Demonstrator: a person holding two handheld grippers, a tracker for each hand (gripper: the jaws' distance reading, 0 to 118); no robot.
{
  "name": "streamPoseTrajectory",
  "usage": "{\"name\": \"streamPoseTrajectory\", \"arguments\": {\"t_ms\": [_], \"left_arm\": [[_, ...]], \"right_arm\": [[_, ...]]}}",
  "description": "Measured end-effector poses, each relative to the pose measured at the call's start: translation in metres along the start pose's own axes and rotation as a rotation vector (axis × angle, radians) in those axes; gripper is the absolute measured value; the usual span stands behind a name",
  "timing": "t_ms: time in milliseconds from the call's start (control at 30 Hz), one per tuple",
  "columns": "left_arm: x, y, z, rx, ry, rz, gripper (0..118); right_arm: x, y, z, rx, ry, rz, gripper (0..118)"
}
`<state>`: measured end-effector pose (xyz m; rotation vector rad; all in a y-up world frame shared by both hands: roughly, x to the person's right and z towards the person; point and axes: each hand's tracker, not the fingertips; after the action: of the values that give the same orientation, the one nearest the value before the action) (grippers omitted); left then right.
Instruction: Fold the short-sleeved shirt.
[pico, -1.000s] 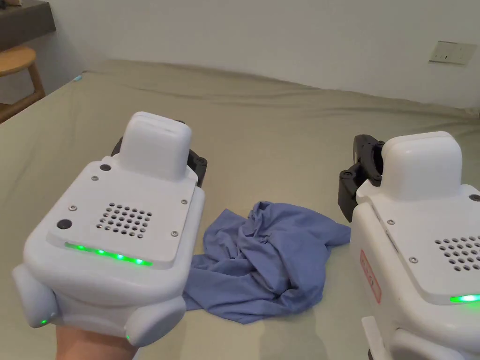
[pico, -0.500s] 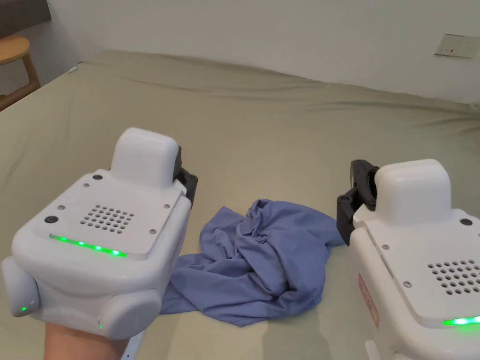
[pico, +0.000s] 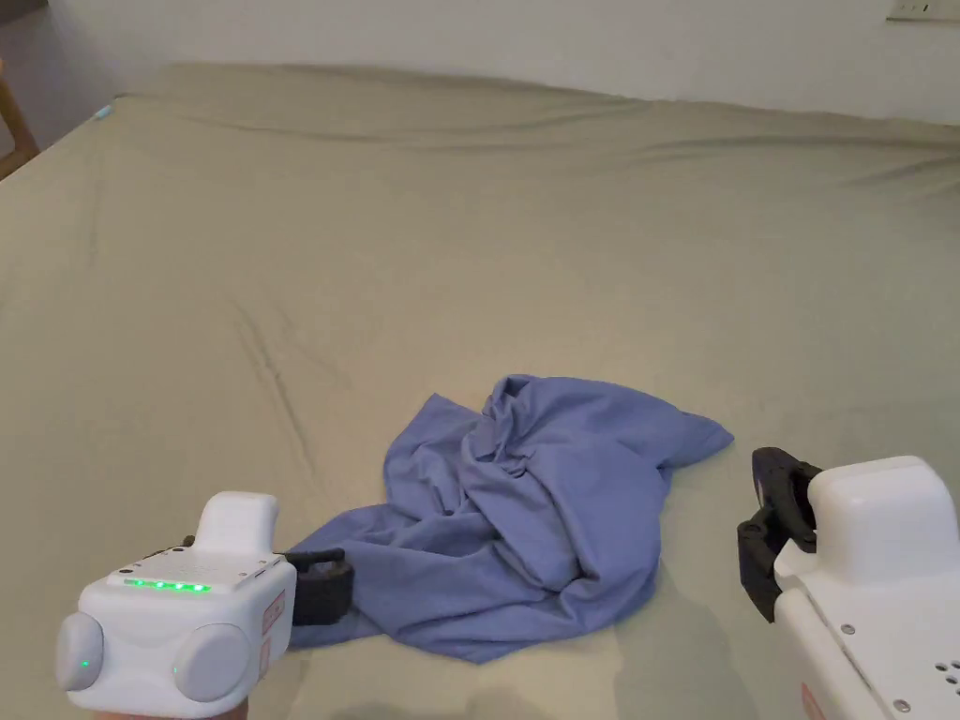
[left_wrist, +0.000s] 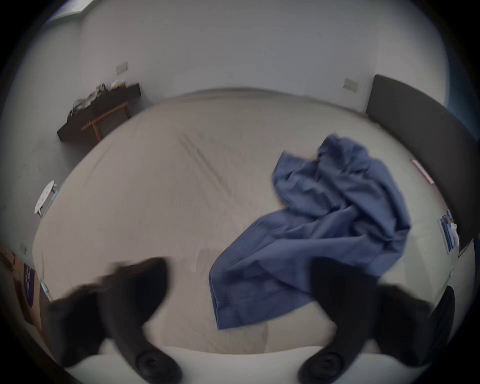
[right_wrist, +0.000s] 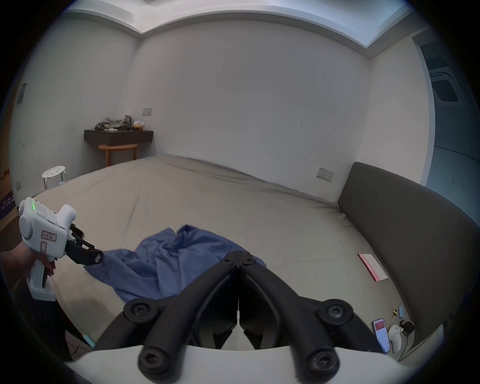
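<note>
- Left gripper (pico: 323, 586), a white moulded shell with a row of green lights and black jaws, sits low at the near left edge of the shirt; in the left gripper view (left_wrist: 240, 280) its jaws stand wide apart, with the shirt's hem corner lying between them and neither jaw pressing on it.
- Right gripper (pico: 764, 539), the same white plastic with black linkage, hangs just off the shirt's right side; in the right gripper view (right_wrist: 238, 256) its two jaws meet tip to tip with nothing between them.
- Bed (pico: 469, 234): a broad mattress under a taut olive-beige sheet, matte, with long shallow creases running across it and a few diagonal ones to the left of the shirt.
- Headboard (right_wrist: 405, 223): a dark grey padded panel with a curved top, standing along the bed's right side.
- Short-sleeved shirt (pico: 525, 516): soft, thin blue-violet knit, lying crumpled on the near middle of the sheet between the two grippers. It is bunched in deep folds at the centre, one flat panel spreads toward the left gripper with a stitched hem showing, and a pointed flap reaches toward the right one.
- Hand (right_wrist: 24, 259) wraps the left gripper's pistol-style handle.
</note>
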<state>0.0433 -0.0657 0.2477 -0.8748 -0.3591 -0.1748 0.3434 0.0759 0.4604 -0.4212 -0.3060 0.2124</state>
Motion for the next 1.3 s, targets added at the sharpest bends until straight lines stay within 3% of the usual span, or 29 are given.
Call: {"name": "streamPoseTrajectory", "arguments": {"t_ms": [33,200,367,467,533,667,700,733,800,833,867,1033,1300], "left_arm": [[-0.001,-0.001,-0.007,0.008,0.000,0.005,118],[-0.003,-0.004,-0.043,-0.052,0.028,0.035,114],[0.007,-0.007,-0.047,-0.049,0.019,0.036,99],[0.015,-0.005,-0.039,-0.039,-0.028,0.030,62],[0.021,-0.003,-0.031,-0.026,-0.103,-0.023,5],[0.021,-0.001,-0.013,0.018,-0.079,-0.033,4],[0.018,0.000,-0.005,0.045,-0.075,-0.009,4],[0.015,0.001,0.002,0.064,-0.073,-0.004,4],[0.009,0.005,0.019,0.098,-0.068,0.003,4],[0.005,0.007,0.024,0.112,-0.070,0.013,4],[0.002,0.008,0.033,0.127,-0.074,0.023,4],[-0.007,0.010,0.064,0.228,-0.040,0.045,4],[-0.008,-0.003,0.050,0.152,-0.052,0.037,4]], "right_arm": [[0.003,-0.003,-0.002,-0.011,-0.007,0.002,2],[0.018,-0.014,-0.012,-0.056,-0.024,-0.019,2],[0.025,-0.025,-0.024,-0.113,-0.035,0.006,2],[0.030,-0.027,-0.030,-0.131,-0.026,-0.011,2],[0.031,-0.028,-0.037,-0.138,-0.031,-0.017,2],[0.035,-0.023,-0.058,-0.163,-0.032,-0.034,4],[0.037,-0.021,-0.065,-0.168,-0.028,-0.042,12],[0.040,-0.018,-0.073,-0.177,-0.026,-0.046,32],[0.045,-0.014,-0.099,-0.238,-0.006,-0.038,102],[0.049,-0.014,-0.111,-0.278,0.003,-0.016,111],[0.049,-0.015,-0.129,-0.288,0.050,-0.019,111],[0.053,-0.022,-0.210,-0.368,0.080,-0.003,111],[0.041,-0.050,-0.338,-0.578,0.102,-0.043,111]]}}
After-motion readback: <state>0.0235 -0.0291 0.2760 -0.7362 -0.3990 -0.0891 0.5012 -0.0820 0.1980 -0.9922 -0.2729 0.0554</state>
